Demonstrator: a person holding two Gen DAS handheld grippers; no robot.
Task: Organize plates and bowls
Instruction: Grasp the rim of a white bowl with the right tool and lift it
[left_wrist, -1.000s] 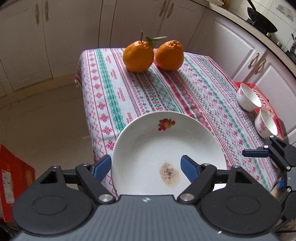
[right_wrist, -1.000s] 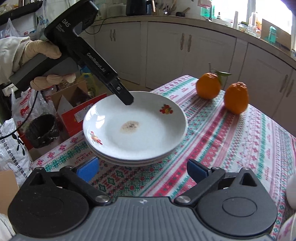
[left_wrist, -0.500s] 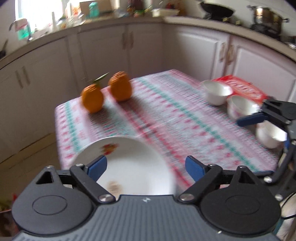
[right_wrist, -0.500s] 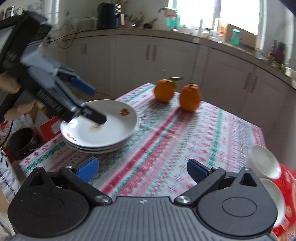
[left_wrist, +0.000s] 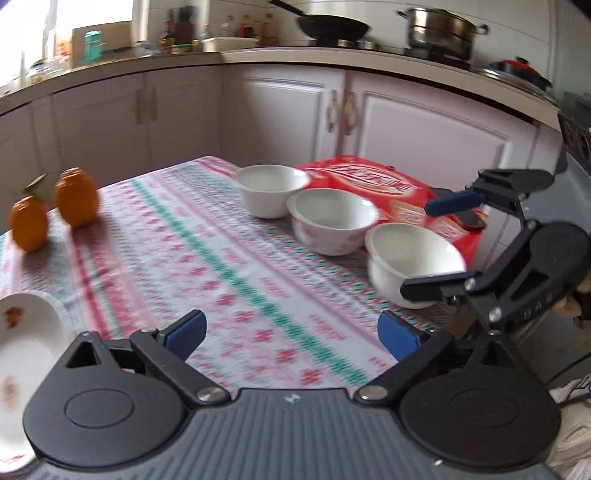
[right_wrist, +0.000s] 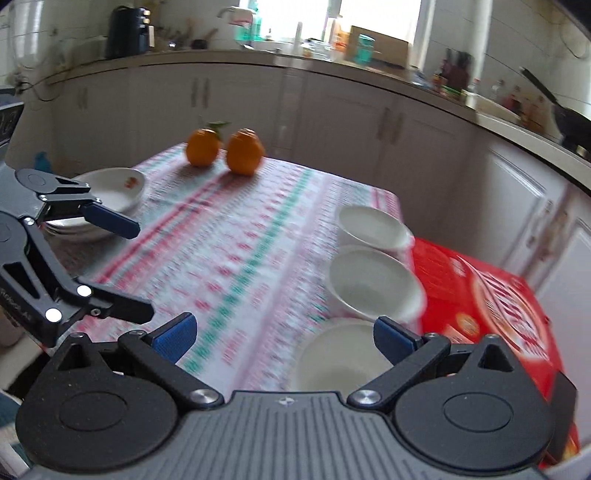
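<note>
Bowls (left_wrist: 334, 221) – three, white, empty, in row – upright.

Left claw (left_wrist: 291, 334): black linkage arms ending in blue pads, one silver pivot screw on each arm, two round black discs either side of a ribbed grey housing with a small white mark at its centre.

Right claw (right_wrist: 285, 335): same build, blue pads, silver screws, ribbed grey body. Seen from the left camera, its black side plate carries faint lettering, too blurred to read.

Pale cloth or glove shows beside that plate.
</note>
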